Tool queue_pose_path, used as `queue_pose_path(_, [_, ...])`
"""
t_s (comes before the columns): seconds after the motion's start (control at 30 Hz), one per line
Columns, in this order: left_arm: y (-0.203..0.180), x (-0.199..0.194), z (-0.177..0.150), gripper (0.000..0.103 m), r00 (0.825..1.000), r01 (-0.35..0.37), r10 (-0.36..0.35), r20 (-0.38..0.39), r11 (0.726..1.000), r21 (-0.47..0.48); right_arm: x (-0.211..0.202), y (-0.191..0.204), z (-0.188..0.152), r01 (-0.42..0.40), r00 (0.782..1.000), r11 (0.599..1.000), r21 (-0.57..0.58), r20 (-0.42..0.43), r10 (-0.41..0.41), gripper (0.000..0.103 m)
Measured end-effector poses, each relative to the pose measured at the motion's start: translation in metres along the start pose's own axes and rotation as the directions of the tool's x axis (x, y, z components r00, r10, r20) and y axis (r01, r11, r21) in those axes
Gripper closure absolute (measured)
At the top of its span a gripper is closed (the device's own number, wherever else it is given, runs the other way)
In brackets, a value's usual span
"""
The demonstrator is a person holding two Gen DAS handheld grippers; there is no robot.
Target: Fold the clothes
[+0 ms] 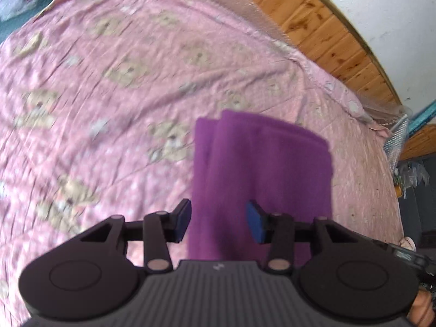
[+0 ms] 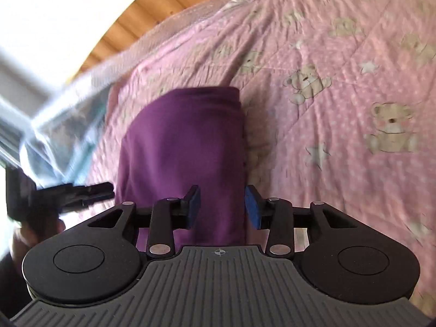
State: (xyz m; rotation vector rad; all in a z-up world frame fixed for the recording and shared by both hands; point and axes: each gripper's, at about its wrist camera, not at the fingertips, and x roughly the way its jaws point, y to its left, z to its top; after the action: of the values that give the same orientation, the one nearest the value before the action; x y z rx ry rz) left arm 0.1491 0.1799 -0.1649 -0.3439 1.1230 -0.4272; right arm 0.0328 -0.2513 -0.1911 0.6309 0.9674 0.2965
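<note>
A purple cloth (image 1: 261,169), folded into a long narrow stack, lies flat on the pink bedspread (image 1: 109,109). My left gripper (image 1: 218,220) hovers over the cloth's near end. It is open and its blue pads (image 1: 254,222) touch nothing. In the right wrist view the same purple cloth (image 2: 185,141) stretches away from my right gripper (image 2: 222,208). That gripper is also open above the cloth's near end, with no fabric pinched. The left gripper (image 2: 81,193) shows as a blurred dark shape beside the cloth's left edge, with a hand behind it.
The bedspread (image 2: 340,95) has a teddy-bear and star print and is wrinkled. A wooden panel (image 1: 327,27) and a white wall run along the bed's far side. Blurred clutter (image 1: 408,169) stands past the bed's edge. Something blurred and shiny (image 2: 54,125) lies left of the cloth.
</note>
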Motion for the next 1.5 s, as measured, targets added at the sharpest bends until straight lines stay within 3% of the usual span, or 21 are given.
queue_pose_path(0.13, [-0.06,0.026,0.014,0.059,0.997,0.063,-0.054,-0.063,0.988,0.144,0.038,-0.032,0.007,-0.12,0.986,0.99,0.072,-0.104,0.128,0.07])
queue_pose_path(0.23, [-0.121,0.061,0.012,0.055,0.988,0.075,-0.027,-0.151,0.944,0.32,0.044,-0.037,0.004,-0.188,0.974,0.981,0.04,-0.121,0.191,0.069])
queue_pose_path(0.3, [-0.157,0.087,0.007,0.037,0.981,-0.003,0.084,-0.173,0.906,0.424,0.046,-0.034,0.002,-0.192,0.975,0.981,-0.016,-0.12,0.189,0.067])
queue_pose_path(0.33, [-0.172,0.1,0.005,0.031,0.974,-0.04,0.139,-0.18,0.884,0.466,0.046,-0.031,0.001,-0.194,0.975,0.98,-0.046,-0.119,0.187,0.067])
queue_pose_path(0.4, [-0.198,0.123,0.0,0.005,0.957,-0.082,0.218,-0.189,0.832,0.548,0.039,-0.019,-0.004,-0.189,0.979,0.974,-0.127,-0.103,0.176,0.067])
queue_pose_path(0.43, [-0.207,0.136,-0.003,0.0,0.944,-0.102,0.262,-0.2,0.808,0.58,0.036,-0.012,-0.006,-0.186,0.98,0.968,-0.167,-0.096,0.172,0.067])
queue_pose_path(0.5, [-0.219,0.16,-0.01,0.002,0.903,-0.177,0.384,-0.192,0.741,0.648,0.03,0.0,-0.01,-0.186,0.982,0.951,-0.246,-0.089,0.169,0.068])
queue_pose_path(0.53, [-0.221,0.169,-0.015,0.006,0.882,-0.215,0.441,-0.17,0.694,0.687,0.03,0.002,-0.01,-0.191,0.981,0.945,-0.267,-0.089,0.173,0.068])
queue_pose_path(0.6, [-0.223,0.178,-0.022,0.038,0.845,-0.273,0.521,-0.118,0.611,0.743,0.031,0.001,-0.007,-0.213,0.976,0.937,-0.276,-0.098,0.193,0.068])
queue_pose_path(0.63, [-0.224,0.179,-0.023,0.042,0.833,-0.291,0.544,-0.099,0.584,0.758,0.032,-0.002,-0.006,-0.228,0.973,0.936,-0.268,-0.105,0.206,0.068])
queue_pose_path(0.7, [-0.221,0.172,-0.02,0.06,0.837,-0.283,0.536,-0.112,0.599,0.749,0.036,-0.013,0.0,-0.259,0.965,0.941,-0.22,-0.105,0.241,0.065])
queue_pose_path(0.77, [-0.217,0.166,-0.014,0.064,0.841,-0.284,0.525,-0.131,0.633,0.72,0.043,-0.029,0.006,-0.29,0.955,0.949,-0.123,-0.097,0.28,0.064])
queue_pose_path(0.83, [-0.211,0.162,-0.008,0.064,0.844,-0.287,0.512,-0.156,0.678,0.677,0.044,-0.036,-0.004,-0.335,0.934,0.941,-0.041,-0.146,0.326,0.07])
queue_pose_path(0.93, [-0.209,0.162,-0.003,0.065,0.848,-0.293,0.501,-0.172,0.714,0.636,0.036,-0.036,-0.034,-0.359,0.906,0.933,-0.013,-0.246,0.345,0.073])
queue_pose_path(0.97, [-0.209,0.162,-0.002,0.065,0.851,-0.295,0.497,-0.169,0.719,0.629,0.031,-0.034,-0.046,-0.362,0.894,0.932,-0.022,-0.29,0.341,0.093])
queue_pose_path(1.03, [-0.208,0.16,0.0,0.065,0.855,-0.294,0.488,-0.178,0.737,0.609,0.021,-0.032,-0.063,-0.361,0.882,0.932,-0.044,-0.341,0.325,0.093])
queue_pose_path(1.07, [-0.208,0.159,0.0,0.065,0.856,-0.294,0.486,-0.177,0.738,0.607,0.015,-0.034,-0.062,-0.356,0.888,0.934,-0.034,-0.324,0.327,0.093])
queue_pose_path(1.17, [-0.208,0.158,-0.001,0.065,0.859,-0.294,0.482,-0.17,0.739,0.606,-0.005,-0.047,-0.033,-0.315,0.94,0.949,0.007,-0.133,0.313,0.093])
queue_pose_path(1.27, [-0.206,0.154,0.001,0.065,0.867,-0.29,0.469,-0.171,0.753,0.591,0.002,-0.056,0.0,-0.306,0.952,0.948,0.084,0.018,0.305,0.092])
queue_pose_path(1.4, [-0.204,0.147,0.001,0.067,0.874,-0.283,0.455,-0.173,0.764,0.58,0.053,-0.045,0.005,-0.387,0.906,0.916,0.108,-0.144,0.399,0.091])
queue_pose_path(1.5, [-0.203,0.143,0.001,0.069,0.881,-0.28,0.445,-0.159,0.763,0.583,0.05,-0.02,-0.019,-0.422,0.858,0.906,0.009,-0.317,0.403,0.094])
